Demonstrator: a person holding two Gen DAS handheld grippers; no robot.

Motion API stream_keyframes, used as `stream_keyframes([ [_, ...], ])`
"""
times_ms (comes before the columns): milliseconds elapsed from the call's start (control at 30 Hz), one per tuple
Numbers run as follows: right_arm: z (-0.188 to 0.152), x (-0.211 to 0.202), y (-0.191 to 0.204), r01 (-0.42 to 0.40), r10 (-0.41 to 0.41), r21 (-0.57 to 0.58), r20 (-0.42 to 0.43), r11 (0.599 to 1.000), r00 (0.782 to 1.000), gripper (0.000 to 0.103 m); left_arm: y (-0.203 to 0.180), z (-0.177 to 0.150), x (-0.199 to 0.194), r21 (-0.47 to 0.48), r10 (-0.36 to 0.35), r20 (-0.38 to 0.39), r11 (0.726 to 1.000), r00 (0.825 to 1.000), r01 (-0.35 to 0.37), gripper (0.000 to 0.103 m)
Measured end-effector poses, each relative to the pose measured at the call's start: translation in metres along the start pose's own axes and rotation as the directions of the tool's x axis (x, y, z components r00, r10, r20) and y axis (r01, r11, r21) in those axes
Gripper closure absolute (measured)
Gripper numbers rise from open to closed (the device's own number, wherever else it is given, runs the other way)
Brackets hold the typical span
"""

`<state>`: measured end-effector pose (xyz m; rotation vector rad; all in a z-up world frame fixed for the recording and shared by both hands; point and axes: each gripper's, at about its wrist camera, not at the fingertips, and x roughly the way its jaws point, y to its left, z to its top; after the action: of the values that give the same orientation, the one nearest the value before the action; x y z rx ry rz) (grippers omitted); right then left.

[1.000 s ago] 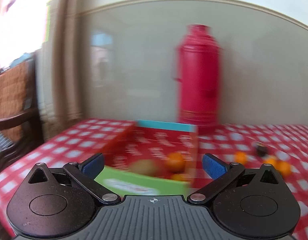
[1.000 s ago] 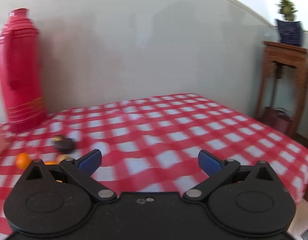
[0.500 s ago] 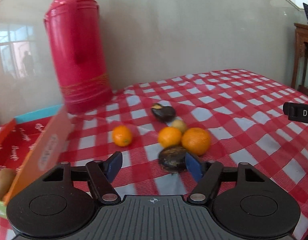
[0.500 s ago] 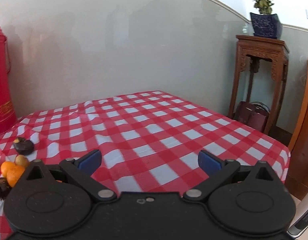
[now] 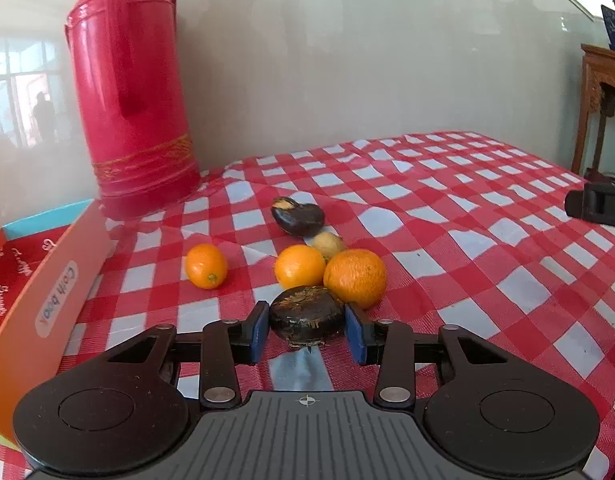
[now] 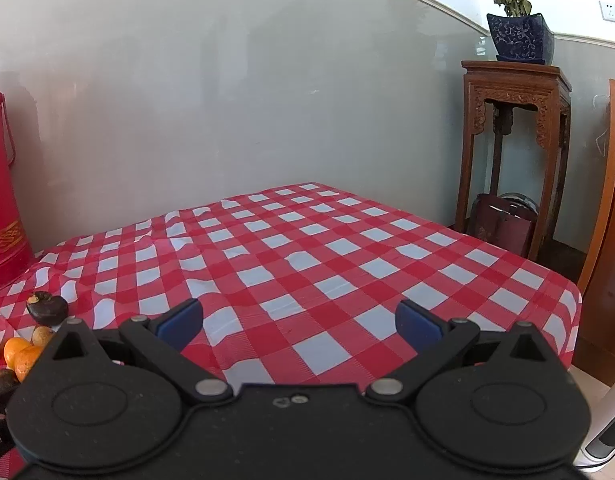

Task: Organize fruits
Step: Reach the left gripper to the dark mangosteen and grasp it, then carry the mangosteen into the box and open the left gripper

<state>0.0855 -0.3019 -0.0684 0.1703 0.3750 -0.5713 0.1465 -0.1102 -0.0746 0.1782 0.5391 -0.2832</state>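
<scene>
My left gripper (image 5: 307, 330) has closed around a dark round fruit (image 5: 306, 316) on the checked tablecloth (image 5: 467, 240); both blue pads touch its sides. Just beyond lie a large orange (image 5: 355, 277), a smaller orange (image 5: 300, 266), a small yellowish fruit (image 5: 327, 243), another dark fruit (image 5: 298, 219) and a lone orange (image 5: 206, 266) to the left. A red and orange cardboard box (image 5: 47, 276) stands at the left. My right gripper (image 6: 299, 322) is open and empty over bare cloth; the fruits (image 6: 19, 354) show at its far left.
A tall red thermos (image 5: 131, 92) stands at the back left near the wall. A wooden stand (image 6: 515, 152) with a potted plant (image 6: 517, 28) is off the table's right side. The table's right edge (image 6: 563, 280) drops to the floor.
My left gripper swung right from the box to the fruit pile, moved in and closed its jaws on the near dark fruit. The right gripper turned slightly right and stayed open.
</scene>
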Motion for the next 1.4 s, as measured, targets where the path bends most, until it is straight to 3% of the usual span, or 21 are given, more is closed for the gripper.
stream_keyframes([
  [167, -0.001, -0.002, 0.007, -0.011, 0.011, -0.01, -0.002, 1.0, 1.0, 0.006, 0.014, 0.007, -0.016, -0.034, 0.041, 0.052, 0.999, 0.998, -0.04, 0.063],
  [367, -0.004, -0.005, 0.021, -0.045, 0.045, -0.029, -0.003, 0.999, 0.999, 0.006, 0.045, 0.013, -0.037, -0.077, 0.158, 0.106, 0.986, 0.982, -0.151, 0.063],
  [533, -0.007, -0.011, 0.039, -0.089, 0.089, -0.061, -0.002, 0.994, 0.996, 0.006, 0.09, 0.008, -0.053, -0.135, 0.304, 0.105, 0.948, 0.947, -0.289, 0.063],
  [800, -0.012, -0.019, 0.061, -0.144, 0.144, -0.111, -0.003, 0.983, 0.99, 0.006, 0.173, -0.012, -0.063, -0.227, 0.505, 0.002, 0.841, 0.863, -0.491, 0.063],
  [1067, -0.015, -0.021, 0.07, -0.174, 0.174, -0.124, -0.012, 0.977, 0.985, 0.006, 0.214, -0.027, -0.053, -0.308, 0.58, -0.116, 0.751, 0.806, -0.585, 0.063],
  [1167, -0.015, -0.021, 0.071, -0.179, 0.178, -0.129, -0.015, 0.975, 0.984, 0.006, 0.216, -0.028, -0.052, -0.311, 0.597, -0.13, 0.734, 0.792, -0.604, 0.062],
  [1267, -0.015, -0.02, 0.071, -0.183, 0.182, -0.128, -0.018, 0.975, 0.983, 0.006, 0.218, -0.027, -0.051, -0.328, 0.603, -0.145, 0.719, 0.785, -0.613, 0.057],
  [1333, -0.014, -0.02, 0.07, -0.185, 0.184, -0.124, -0.019, 0.975, 0.983, 0.006, 0.219, -0.026, -0.053, -0.351, 0.605, -0.144, 0.708, 0.783, -0.612, 0.047],
  [1400, -0.014, -0.02, 0.069, -0.187, 0.186, -0.12, -0.019, 0.975, 0.982, 0.006, 0.215, -0.024, -0.058, -0.366, 0.605, -0.136, 0.705, 0.785, -0.607, 0.03],
])
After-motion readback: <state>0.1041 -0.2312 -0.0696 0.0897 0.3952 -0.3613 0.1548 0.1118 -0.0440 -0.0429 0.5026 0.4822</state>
